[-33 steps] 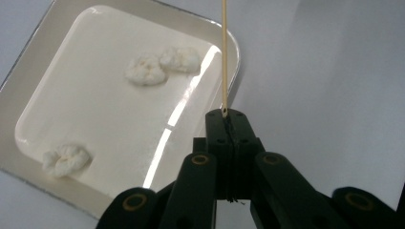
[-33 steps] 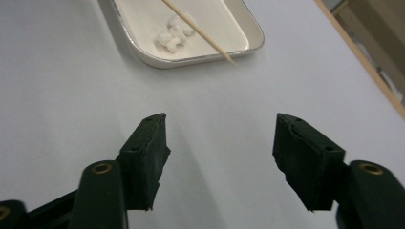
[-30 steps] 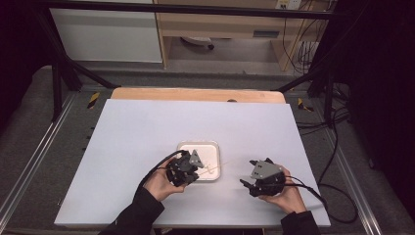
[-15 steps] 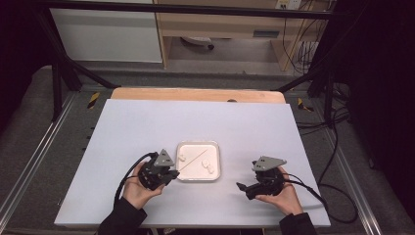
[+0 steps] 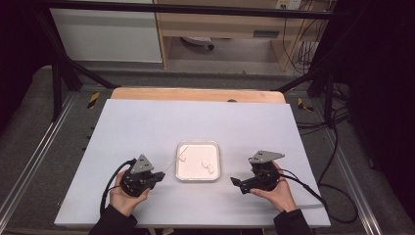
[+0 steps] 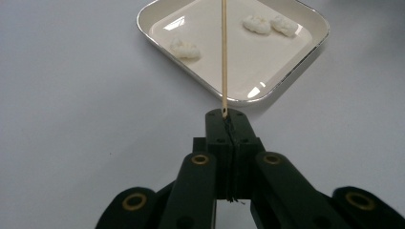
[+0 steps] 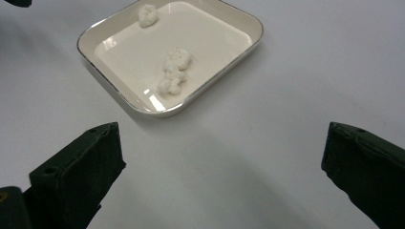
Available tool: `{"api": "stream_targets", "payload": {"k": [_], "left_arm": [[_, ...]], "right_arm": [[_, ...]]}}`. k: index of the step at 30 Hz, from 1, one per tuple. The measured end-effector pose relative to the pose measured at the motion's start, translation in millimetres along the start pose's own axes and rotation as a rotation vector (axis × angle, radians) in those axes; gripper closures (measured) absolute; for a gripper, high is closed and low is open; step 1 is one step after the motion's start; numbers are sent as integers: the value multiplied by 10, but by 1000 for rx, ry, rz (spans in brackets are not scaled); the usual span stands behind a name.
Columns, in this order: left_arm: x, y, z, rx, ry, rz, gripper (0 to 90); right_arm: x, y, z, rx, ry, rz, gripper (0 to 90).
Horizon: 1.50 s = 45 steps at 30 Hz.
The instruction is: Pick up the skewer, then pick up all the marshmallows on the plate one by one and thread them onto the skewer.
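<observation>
At lower left, the left hand-held gripper point(image 5: 157, 176) clamps a wooden skewer point(image 6: 223, 57) beside the tray point(image 5: 215, 177); the right hand-held gripper point(image 5: 236, 183), jaws just opened, holds nothing.

The left gripper point(image 6: 224, 119) and right gripper point(image 7: 219, 176) were black, each w/ a grey plate on top. The skewer point(image 6: 223, 52) was pale yellow-tan wood. The square tray point(image 6: 305, 47) was cream-white inside w/ a silvery rim. The popcorn pieces point(image 7: 174, 71) were white. The table point(image 5: 147, 127) was pale bluish-grey, plain, w/ a light wood edge at the far side.
</observation>
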State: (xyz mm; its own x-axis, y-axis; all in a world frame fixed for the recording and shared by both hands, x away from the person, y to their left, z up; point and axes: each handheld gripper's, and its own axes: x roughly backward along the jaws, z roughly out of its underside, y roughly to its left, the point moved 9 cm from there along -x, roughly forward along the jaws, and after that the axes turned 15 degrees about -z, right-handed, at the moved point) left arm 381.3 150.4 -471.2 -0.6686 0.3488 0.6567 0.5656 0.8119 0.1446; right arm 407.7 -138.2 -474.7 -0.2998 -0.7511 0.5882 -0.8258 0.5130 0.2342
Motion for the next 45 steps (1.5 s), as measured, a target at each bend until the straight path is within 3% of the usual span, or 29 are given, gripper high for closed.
{"api": "stream_targets", "payload": {"k": [12,19,27,32,45], "left_arm": [[91,33,155,34,-32,5,888],[118,50,185,46,-48,4,888],[117,51,182,56,-60,7,888],[94,30,191,62,-56,13,888],[88,34,186,69,-66,17,888]], "right_arm": [[-206,63,-228,-20,-43,-14,9],[-345,34,-344,-38,-33,-1,9],[-581,39,-481,-27,-23,-7,45],[-715,53,-529,-8,-4,-14,103],[-1019,22,-528,7,29,-32,381]]}}
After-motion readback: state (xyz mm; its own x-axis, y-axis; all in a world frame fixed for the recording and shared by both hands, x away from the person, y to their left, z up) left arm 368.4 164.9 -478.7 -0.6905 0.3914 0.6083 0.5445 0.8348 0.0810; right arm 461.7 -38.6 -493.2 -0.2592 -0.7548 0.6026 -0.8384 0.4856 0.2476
